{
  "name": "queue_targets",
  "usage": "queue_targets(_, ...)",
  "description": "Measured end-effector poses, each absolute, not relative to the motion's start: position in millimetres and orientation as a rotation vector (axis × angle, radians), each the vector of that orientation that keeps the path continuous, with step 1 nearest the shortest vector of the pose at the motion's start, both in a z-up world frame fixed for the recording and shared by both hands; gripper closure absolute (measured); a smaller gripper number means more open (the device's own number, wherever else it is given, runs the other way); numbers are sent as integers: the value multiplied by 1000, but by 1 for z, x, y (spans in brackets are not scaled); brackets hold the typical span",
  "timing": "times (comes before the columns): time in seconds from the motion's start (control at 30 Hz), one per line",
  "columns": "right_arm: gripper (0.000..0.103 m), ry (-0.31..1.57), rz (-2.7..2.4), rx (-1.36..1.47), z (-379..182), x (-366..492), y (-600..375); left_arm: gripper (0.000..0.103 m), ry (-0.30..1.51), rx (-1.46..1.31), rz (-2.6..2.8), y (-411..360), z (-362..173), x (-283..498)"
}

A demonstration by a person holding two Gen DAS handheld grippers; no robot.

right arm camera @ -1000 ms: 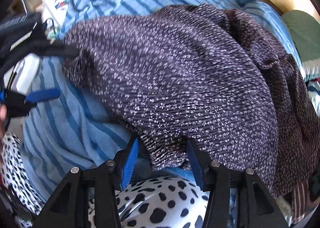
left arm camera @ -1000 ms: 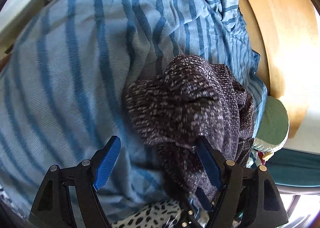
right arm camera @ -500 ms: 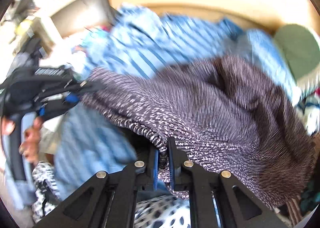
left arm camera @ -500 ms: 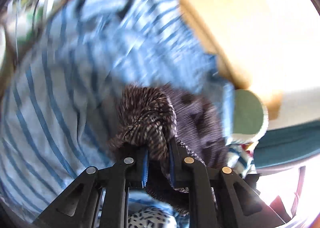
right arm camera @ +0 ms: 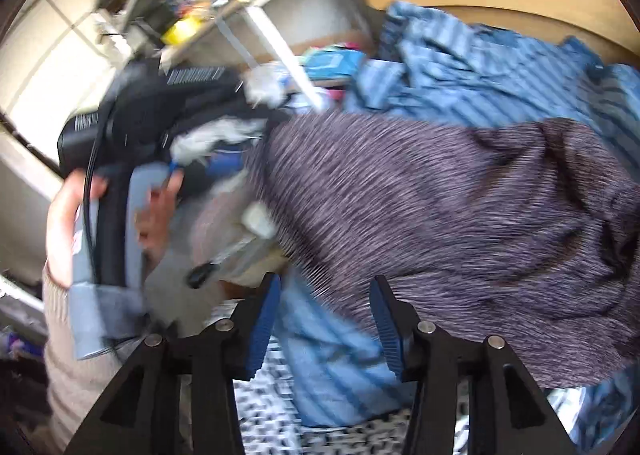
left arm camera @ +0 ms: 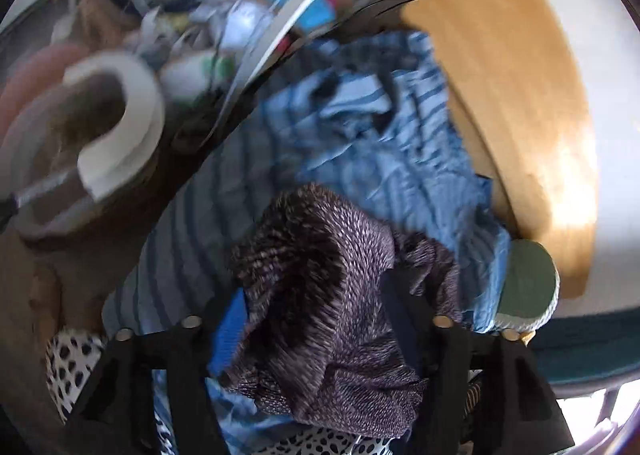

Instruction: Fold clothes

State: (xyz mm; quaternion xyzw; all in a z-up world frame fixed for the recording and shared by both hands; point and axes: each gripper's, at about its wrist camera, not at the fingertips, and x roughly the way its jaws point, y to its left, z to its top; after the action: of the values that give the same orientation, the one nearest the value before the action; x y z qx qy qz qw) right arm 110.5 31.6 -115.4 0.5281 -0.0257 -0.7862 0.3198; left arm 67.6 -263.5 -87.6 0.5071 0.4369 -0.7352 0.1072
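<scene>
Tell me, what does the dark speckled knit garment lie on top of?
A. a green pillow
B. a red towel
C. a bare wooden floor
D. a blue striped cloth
D: in both wrist views the dark speckled knit garment rests on the blue striped cloth, whose stripes show all around and beneath it.
</scene>
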Motion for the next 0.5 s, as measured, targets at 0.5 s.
queue_targets(0.5, 18, 77, -2633, 1695, -148, -51, 158, 32, 1126, 1571, -2109, -172, -135, -23)
